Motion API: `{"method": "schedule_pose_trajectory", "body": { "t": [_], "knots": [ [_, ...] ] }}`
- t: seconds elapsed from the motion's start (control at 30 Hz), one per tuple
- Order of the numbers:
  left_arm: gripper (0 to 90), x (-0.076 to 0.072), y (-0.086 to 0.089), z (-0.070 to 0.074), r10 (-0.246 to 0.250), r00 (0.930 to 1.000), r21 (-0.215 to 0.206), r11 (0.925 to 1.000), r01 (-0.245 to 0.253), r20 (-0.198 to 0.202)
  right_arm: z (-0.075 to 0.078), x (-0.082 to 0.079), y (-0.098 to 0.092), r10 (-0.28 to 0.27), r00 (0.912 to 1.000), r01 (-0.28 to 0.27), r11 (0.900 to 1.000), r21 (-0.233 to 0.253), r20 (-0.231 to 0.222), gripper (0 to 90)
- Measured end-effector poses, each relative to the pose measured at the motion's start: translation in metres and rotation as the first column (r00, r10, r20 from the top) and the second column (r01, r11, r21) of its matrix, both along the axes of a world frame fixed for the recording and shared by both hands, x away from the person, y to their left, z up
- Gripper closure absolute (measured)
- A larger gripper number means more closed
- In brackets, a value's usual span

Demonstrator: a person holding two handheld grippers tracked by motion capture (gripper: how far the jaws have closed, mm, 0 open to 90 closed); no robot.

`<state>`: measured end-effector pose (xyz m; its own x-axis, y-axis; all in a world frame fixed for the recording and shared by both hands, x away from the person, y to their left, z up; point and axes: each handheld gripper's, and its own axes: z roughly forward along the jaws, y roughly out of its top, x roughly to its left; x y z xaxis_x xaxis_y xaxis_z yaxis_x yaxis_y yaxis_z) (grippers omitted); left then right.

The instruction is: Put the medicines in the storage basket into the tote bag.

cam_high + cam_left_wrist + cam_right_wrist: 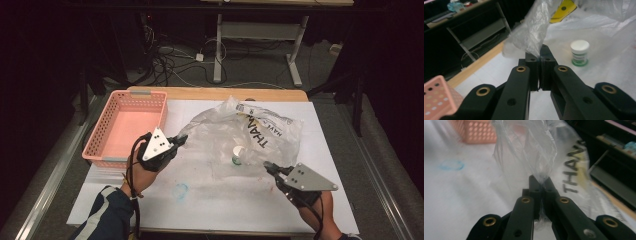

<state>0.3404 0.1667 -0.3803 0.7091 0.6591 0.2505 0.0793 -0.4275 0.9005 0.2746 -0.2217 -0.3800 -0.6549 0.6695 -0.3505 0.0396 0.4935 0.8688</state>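
Both hand-held grippers are clenched on the plastic bag (240,132): left hand-held gripper (181,139) pinches the near-left edge, right hand-held gripper (268,165) the near-right edge. Bag lies ahead of me mid-counter (210,195), mouth stretched left-right between my two grips. Small white jar (238,154) stands inside, between them, nearer my right. Pink basket (127,127) sits far left.

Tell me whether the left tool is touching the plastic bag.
Touching. In the left gripper view the left tool has its jaws shut on a bunched edge of the plastic bag, which rises straight out from between them.
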Motion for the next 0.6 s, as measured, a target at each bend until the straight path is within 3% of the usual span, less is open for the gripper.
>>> {"method": "schedule_pose_trajectory", "body": {
  "t": [0.17, 0.6],
  "knots": [
    [86.0, -0.003, 0.008, 0.011, 0.012, 0.9995, -0.022, 0.9997, -0.011, 0.030, 0.023, 0.007, -0.012, -0.044, 0.9960, 0.040, 0.998, 0.046, 0.078, 90.0],
    [85.9, -0.025, 0.024, 0.030, 0.020, 0.9959, -0.051, 0.9986, -0.015, 0.088, 0.032, 0.009, -0.009, -0.055, 0.9891, 0.048, 0.998, 0.052, 0.137, 90.0]
  ]
}}
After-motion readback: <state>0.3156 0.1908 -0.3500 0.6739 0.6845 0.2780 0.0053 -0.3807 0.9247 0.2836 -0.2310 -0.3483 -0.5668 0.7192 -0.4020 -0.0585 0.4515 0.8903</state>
